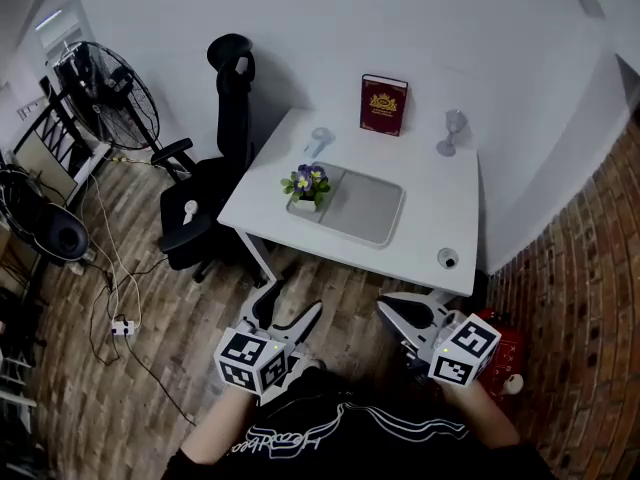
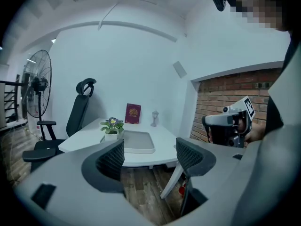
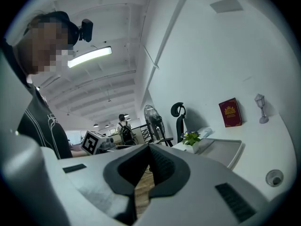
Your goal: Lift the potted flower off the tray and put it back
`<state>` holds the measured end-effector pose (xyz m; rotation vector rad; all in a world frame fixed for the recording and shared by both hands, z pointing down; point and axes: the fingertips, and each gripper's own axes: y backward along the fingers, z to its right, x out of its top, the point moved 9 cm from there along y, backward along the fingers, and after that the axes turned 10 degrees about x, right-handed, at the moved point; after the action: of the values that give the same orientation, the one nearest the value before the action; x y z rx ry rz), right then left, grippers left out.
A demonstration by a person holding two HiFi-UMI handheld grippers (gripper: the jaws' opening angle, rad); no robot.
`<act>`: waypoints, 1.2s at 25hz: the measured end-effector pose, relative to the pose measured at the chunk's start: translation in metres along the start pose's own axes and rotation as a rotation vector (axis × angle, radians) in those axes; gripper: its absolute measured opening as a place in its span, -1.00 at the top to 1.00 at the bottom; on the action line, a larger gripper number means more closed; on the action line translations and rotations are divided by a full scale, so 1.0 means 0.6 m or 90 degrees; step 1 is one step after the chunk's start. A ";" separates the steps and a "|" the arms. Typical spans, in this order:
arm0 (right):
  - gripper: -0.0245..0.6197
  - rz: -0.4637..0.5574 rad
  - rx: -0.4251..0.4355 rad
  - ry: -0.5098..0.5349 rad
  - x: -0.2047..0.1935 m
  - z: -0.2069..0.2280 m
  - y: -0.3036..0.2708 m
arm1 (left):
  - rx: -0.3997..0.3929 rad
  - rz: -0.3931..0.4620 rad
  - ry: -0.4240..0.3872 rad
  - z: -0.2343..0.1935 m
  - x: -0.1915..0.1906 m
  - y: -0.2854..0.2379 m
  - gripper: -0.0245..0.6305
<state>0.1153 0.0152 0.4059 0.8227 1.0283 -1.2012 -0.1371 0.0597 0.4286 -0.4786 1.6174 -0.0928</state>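
The potted flower [image 1: 307, 185], purple and yellow blooms in a small white pot, stands upright at the left end of the grey tray [image 1: 372, 211]. The tray lies flat on the white table [image 1: 445, 203], near its front edge. Neither gripper is near the pot; both hang over the wooden floor [image 1: 170, 368], well short of the table.

Behind the tray a dark red book [image 1: 384, 105] stands against the wall. Its cover carries a gold emblem, and any lettering on it is too small to read. To its right stands a clear goblet [image 1: 453, 130], and a small round object [image 1: 447, 259] sits at the table's front right corner. A black office chair [image 1: 213, 173] stands just left of the table, with a standing fan [image 1: 108, 93] further left.

The left gripper [image 1: 293, 313] has its fingers [image 2: 111, 160] spread wide, with only floor showing between them. The right gripper [image 1: 390, 310] has its fingers [image 3: 162, 166] drawn together, with nothing held. Each gripper's cube bears black-and-white square markers. White script runs across the person's black shirt [image 1: 330, 438], but it is too distorted to read.
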 end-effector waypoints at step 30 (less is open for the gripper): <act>0.91 -0.006 -0.115 -0.068 0.062 0.299 -0.053 | 0.136 -0.102 0.012 -0.203 -0.050 -0.453 -0.17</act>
<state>0.1197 -0.1689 0.4326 0.6069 1.0378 -1.1290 -0.1865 -0.2033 0.5633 -0.4418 1.5650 -0.3873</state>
